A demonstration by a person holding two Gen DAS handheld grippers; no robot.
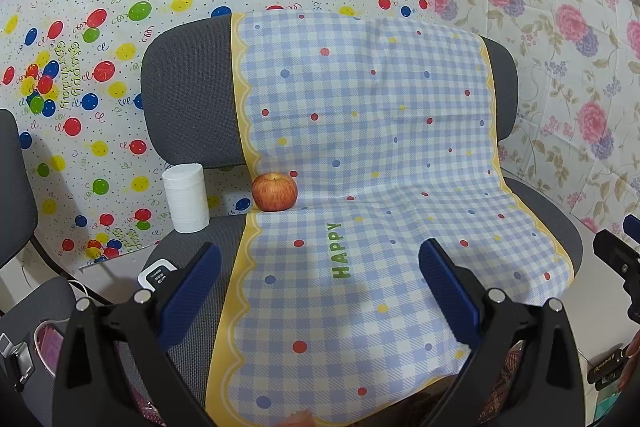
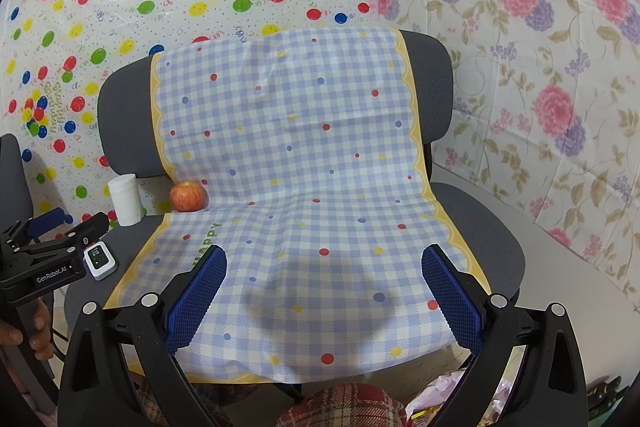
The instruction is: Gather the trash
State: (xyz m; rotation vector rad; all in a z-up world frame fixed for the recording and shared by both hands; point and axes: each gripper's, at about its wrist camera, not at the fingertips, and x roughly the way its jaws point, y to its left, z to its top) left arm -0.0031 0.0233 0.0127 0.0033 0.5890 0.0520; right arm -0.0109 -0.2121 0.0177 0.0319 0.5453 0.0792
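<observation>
**Grippers poised over chair, trash at the back**

Both the left hand-held gripper (image 1: 320, 291) and right hand-held gripper (image 2: 323, 297) hang spread wide, holding nothing. A white paper roll (image 1: 187, 197) stands upright beside an apple (image 1: 275, 192) at the seat's rear-left, nearer the left one.

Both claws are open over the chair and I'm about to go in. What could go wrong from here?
The apple sits at the edge of the loose checked cloth; snagging the cloth could roll it off the seat. The upright paper roll beside it may tip if brushed. The small device lies near the left claw and could be mistaken for trash.
</observation>
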